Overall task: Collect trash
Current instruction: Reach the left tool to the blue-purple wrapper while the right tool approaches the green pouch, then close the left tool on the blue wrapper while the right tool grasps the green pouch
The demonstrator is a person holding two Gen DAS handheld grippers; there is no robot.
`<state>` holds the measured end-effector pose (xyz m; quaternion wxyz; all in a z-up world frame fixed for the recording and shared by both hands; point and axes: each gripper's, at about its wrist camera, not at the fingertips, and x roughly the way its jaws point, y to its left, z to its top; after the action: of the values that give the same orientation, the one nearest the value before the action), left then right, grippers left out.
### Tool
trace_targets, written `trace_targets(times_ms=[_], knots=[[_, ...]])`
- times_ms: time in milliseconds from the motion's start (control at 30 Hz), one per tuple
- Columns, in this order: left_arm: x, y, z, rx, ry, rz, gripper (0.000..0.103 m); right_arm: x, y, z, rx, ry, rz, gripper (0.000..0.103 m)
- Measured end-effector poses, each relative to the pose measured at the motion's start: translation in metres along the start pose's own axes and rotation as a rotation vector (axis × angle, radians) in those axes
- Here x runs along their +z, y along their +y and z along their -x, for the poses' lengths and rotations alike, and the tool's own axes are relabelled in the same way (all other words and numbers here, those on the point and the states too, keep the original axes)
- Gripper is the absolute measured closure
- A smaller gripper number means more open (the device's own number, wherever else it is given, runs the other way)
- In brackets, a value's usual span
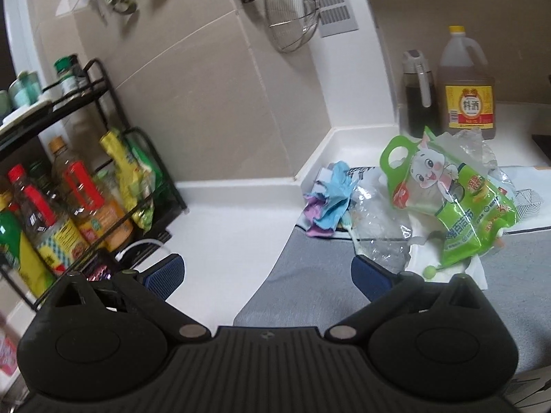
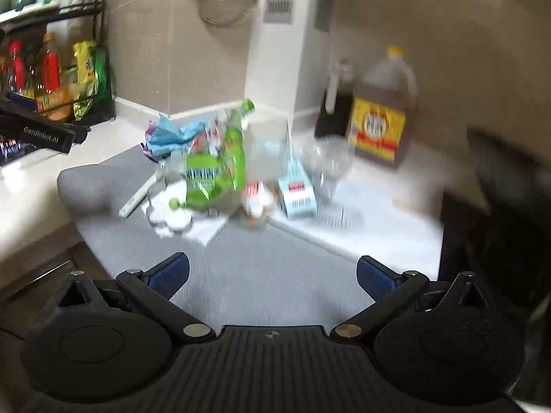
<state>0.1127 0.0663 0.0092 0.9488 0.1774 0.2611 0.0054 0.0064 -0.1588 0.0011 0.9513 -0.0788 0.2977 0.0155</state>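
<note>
A heap of trash lies on a grey mat [image 1: 310, 275] in the counter corner. A green refill pouch with a cartoon rabbit [image 1: 447, 199] leans on crumpled clear plastic [image 1: 378, 234], beside a blue and purple crumpled wrapper [image 1: 330, 199]. My left gripper [image 1: 267, 277] hovers open, short of the heap, nothing between its blue pads. The blurred right wrist view shows the same green pouch [image 2: 217, 168], the blue wrapper [image 2: 172, 136], a small light blue carton [image 2: 298, 194] and white tissue [image 2: 179, 220]. My right gripper [image 2: 272, 277] is open over the mat [image 2: 258, 275], empty.
A large cooking wine jug [image 1: 466, 86] and a dark sauce dispenser [image 1: 418, 93] stand behind the heap. A black wire rack of bottles [image 1: 69, 189] fills the left. A metal strainer [image 1: 291, 13] hangs on the tiled wall. The other gripper's black body [image 2: 38, 130] shows at left.
</note>
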Motion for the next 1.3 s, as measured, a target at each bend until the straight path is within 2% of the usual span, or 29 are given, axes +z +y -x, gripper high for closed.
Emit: trace_targets(times_ms=[67,133,167,233,367,467,533,600,733,867,1000,1200,1300], knots=[[-0.001,0.003,0.004,0.009,0.017,0.022,0.000,0.007,0.004,-0.001,-0.014,0.026,0.060,0.000],[-0.004,0.005,0.010,0.009,0.018,0.038,0.000,-0.005,0.004,-0.011,-0.029,0.133,0.093,0.000],[-0.007,0.006,0.012,0.001,0.012,0.045,0.000,-0.016,0.002,-0.016,-0.035,0.176,0.070,0.000],[-0.011,0.004,0.013,-0.011,0.018,0.037,0.000,-0.033,-0.001,-0.018,0.017,0.210,0.017,0.000],[-0.015,-0.007,0.012,-0.016,-0.001,-0.023,0.000,-0.029,-0.003,-0.001,0.081,0.117,-0.067,0.000],[-0.013,-0.006,0.014,-0.055,-0.062,0.014,0.000,-0.013,-0.003,0.007,0.140,0.023,-0.081,0.000],[-0.009,-0.004,0.013,-0.055,-0.089,0.036,0.000,0.000,-0.001,0.005,0.167,-0.002,-0.079,0.000],[-0.001,-0.006,0.005,-0.048,-0.098,0.007,0.000,0.017,0.002,0.000,0.177,-0.015,-0.070,0.000],[0.022,-0.009,-0.025,-0.042,-0.071,-0.019,0.000,0.047,0.014,-0.022,0.150,-0.049,-0.056,0.000],[0.041,-0.014,-0.066,-0.093,-0.074,-0.063,0.000,0.068,0.026,-0.058,0.107,-0.034,-0.015,0.000],[0.055,-0.026,-0.111,-0.141,-0.055,-0.142,0.000,0.079,0.030,-0.092,0.103,0.003,-0.009,0.000],[0.071,-0.037,-0.172,-0.225,0.079,-0.149,0.000,0.088,0.030,-0.129,0.106,0.044,-0.022,0.000],[0.074,-0.043,-0.194,-0.244,0.137,-0.136,0.000,0.090,0.032,-0.142,0.105,0.056,-0.018,0.000]])
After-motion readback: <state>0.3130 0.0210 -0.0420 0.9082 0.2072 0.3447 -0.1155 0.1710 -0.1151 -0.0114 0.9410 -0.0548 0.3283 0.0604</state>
